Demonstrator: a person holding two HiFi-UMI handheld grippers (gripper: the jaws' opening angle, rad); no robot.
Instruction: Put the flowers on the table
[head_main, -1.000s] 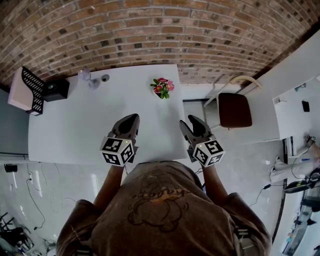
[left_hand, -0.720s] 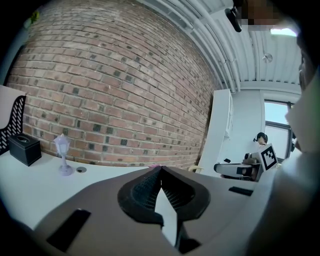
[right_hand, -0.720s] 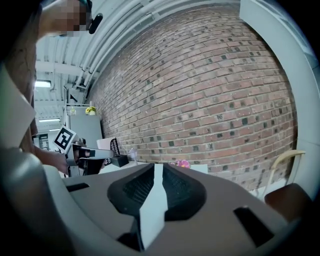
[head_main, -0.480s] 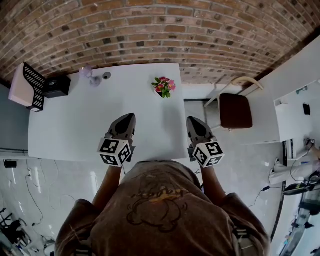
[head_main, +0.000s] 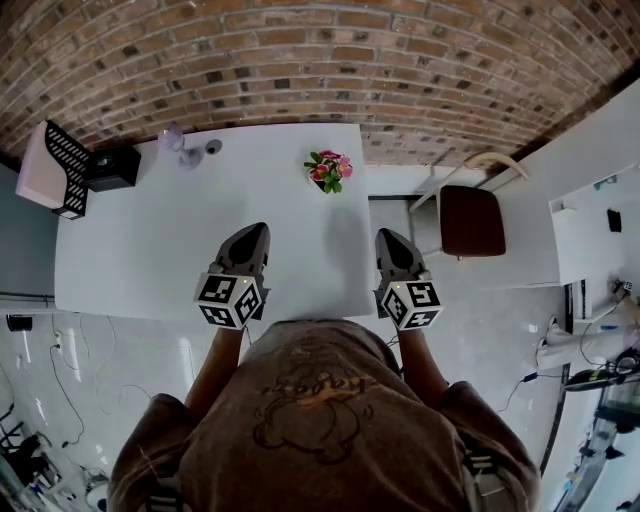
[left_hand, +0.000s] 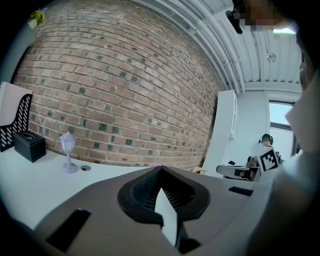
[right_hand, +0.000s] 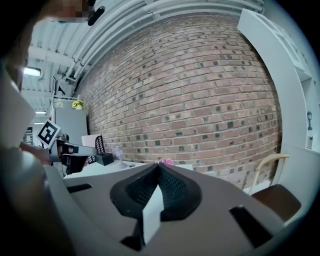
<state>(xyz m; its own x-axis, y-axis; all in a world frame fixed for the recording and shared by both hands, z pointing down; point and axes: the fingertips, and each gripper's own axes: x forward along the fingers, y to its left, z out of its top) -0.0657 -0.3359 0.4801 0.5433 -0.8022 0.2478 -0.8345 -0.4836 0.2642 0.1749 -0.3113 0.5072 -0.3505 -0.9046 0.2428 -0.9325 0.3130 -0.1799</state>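
Abutting, apparently, brick wall (head_main: 320, 60): white table (head_main: 150, 250)

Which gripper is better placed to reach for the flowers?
Probably right, narrowly: the flowers stand on the right part of the table, and the right gripper has them straight ahead, above its shut fingers.

The head camera looks steeply down onto the white bench (head_main: 150, 250) and brick wall (head_main: 320, 60). Cameras riding the left tool (head_main: 250, 235) and right tool (head_main: 390, 240) look almost level along their jaws, low at the bench's near edge, sharing that wall.
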